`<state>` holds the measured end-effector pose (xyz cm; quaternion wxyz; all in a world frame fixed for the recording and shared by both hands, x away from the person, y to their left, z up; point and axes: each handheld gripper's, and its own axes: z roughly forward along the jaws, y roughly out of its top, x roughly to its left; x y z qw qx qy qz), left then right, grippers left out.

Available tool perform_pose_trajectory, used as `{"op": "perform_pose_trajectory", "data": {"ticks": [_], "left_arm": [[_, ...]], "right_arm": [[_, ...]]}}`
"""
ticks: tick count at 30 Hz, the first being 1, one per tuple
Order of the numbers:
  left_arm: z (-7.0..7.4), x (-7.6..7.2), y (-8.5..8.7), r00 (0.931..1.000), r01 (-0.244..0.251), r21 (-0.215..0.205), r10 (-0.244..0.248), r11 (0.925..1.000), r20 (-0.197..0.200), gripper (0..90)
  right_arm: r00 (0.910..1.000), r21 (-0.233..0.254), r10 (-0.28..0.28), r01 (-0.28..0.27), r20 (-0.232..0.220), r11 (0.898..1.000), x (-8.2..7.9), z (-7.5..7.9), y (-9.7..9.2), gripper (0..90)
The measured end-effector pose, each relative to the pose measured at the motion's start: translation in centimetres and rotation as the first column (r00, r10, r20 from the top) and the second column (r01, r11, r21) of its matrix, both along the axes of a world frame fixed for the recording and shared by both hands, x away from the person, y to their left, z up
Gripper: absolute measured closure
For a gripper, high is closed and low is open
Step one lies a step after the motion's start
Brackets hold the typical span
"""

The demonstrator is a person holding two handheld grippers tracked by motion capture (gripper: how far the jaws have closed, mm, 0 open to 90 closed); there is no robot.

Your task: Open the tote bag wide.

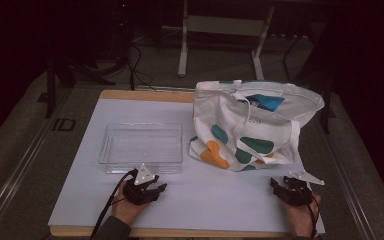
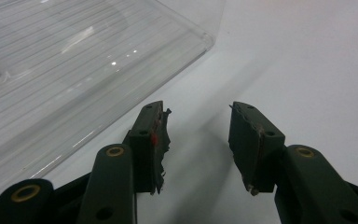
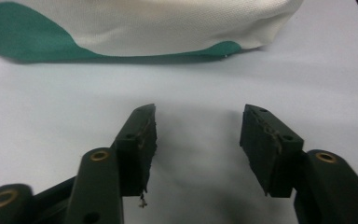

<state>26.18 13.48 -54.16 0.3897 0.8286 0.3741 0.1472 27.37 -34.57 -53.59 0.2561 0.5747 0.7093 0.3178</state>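
The clear tray (image 1: 141, 148) lies empty on the counter (image 1: 220, 200), left of the tote bag (image 1: 252, 125). Your left tool (image 1: 152, 192) rests just below the tray's near edge, jaws apart, nothing between. Your right tool (image 1: 282, 189) sits below the bag's right corner, jaws apart, with bare counter between both tools.

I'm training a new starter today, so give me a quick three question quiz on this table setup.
1. True or false: the left tool has something between its jaws.
2. Which thing lies nearest the right tool: A the clear plastic tray, B the cloth tote bag, C a mug?
3. What colours are the blobs printed on the bag?

Key: 1. False, both tools stand open over the bare white mat. 2. B. 3. Green and orange.
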Motion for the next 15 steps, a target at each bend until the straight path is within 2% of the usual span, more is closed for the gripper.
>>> {"op": "perform_pose_trajectory", "data": {"ticks": [3, 9, 15], "left_arm": [[-0.01, -0.07, -0.16, 0.9999, 0.008, 0.016, -0.008, 0.9998, 0.007, 56.9], [0.03, 0.00, -0.07, 0.9999, 0.012, 0.007, -0.012, 0.9999, 0.001, 60.0], [0.58, -0.57, -0.33, 0.9984, 0.040, 0.036, -0.041, 0.9986, 0.037, 61.7]], "right_arm": [[0.9999, -0.010, 0.010, -0.010, 0.002, 1.000, -0.09, 0.02, 0.00, 52.1], [1.0000, 0.013, -0.001, 0.001, 0.000, 1.000, -0.20, 0.05, -0.22, 54.3], [1.0000, 0.032, 0.008, -0.008, 0.004, 0.999, -0.52, 0.16, -0.43, 58.1]]}}
